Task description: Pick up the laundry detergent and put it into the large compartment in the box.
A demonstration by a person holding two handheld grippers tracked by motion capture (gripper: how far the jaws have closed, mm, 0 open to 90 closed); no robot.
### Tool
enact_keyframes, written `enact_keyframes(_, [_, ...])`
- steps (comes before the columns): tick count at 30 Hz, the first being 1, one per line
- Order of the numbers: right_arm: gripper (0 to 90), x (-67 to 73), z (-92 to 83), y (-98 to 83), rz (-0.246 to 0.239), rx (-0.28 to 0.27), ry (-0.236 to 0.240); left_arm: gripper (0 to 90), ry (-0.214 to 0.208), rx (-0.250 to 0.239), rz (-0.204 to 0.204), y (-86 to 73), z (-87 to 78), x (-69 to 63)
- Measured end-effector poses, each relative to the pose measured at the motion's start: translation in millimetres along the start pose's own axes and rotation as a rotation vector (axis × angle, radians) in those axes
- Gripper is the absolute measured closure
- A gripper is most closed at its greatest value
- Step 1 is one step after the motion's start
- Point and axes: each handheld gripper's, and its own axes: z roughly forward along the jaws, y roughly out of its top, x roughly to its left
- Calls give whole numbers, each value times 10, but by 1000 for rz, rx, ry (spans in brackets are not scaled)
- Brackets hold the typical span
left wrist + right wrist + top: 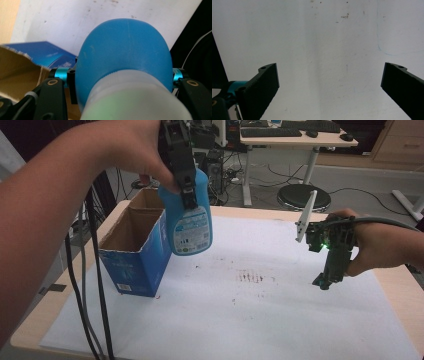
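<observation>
Two grippers work over a table covered with a white sheet (280,320). In the high view the left gripper (186,190) hangs a blue bottle (189,220) in the air, label facing the camera, just above and beside the open top of a blue cardboard box (137,255) that stands at the table's left end; the jaws clamp the bottle near its upper part so it dangles base-down, which looks like the way to carry it clear of the box walls. The right gripper (327,280) hovers well apart over the right side of the sheet, pointing down, seemingly kept out of the way. In the left gripper view the bottle (125,57) swells between the two black jaws, which press on its sides below the pale cap end, and a torn flap of the box (27,65) lies to the left beneath it. In the right gripper view the jaws stand wide apart with nothing between them, only the stained white sheet (324,50) below.
</observation>
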Motion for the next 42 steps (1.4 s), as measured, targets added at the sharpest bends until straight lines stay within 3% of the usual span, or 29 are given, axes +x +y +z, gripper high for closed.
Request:
enact_keyframes(11, [6, -22, -33, -20, 10, -20, -14, 395, -12, -5, -220, -338, -215, 365])
enact_keyframes(16, [6, -20, -31, -18, 8, -14, -16, 395, 16, -13, -341, -477, -347, 453])
enact_keyframes(21, [6, -22, -28, -7, 7, -16, -16, 395, 43, 9, -421, -611, -449, 552])
enact_keyframes(24, [6, -24, -27, -5, 7, -17, -14, 395, 45, 12, -451, -644, -454, 577])
enact_keyframes(25, [6, -22, -20, 8, 5, -15, -14, 395, 53, 18, -515, -710, -441, 614])
enact_keyframes(26, [6, -22, -20, 8, 5, -15, -14, 395, 53, 18, -515, -710, -441, 614])
enact_keyframes(28, [6, -16, -18, 21, 1, -15, -15, 395, 58, 20, -580, -768, -407, 646])
enact_keyframes(33, [6, -8, -27, 25, 3, -17, -15, 395, 73, 25, -641, -826, -341, 679])
enact_keyframes(34, [6, -8, -33, 22, 1, -17, -16, 395, 79, 24, -690, -853, -306, 701])
enact_keyframes(39, [6, -1, -41, 12, 2, -17, -18, 395, 87, 40, -743, -894, -206, 746])
enact_keyframes(42, [6, 0, -45, 3, 4, -19, -19, 395, 91, 50, -743, -904, -163, 762])
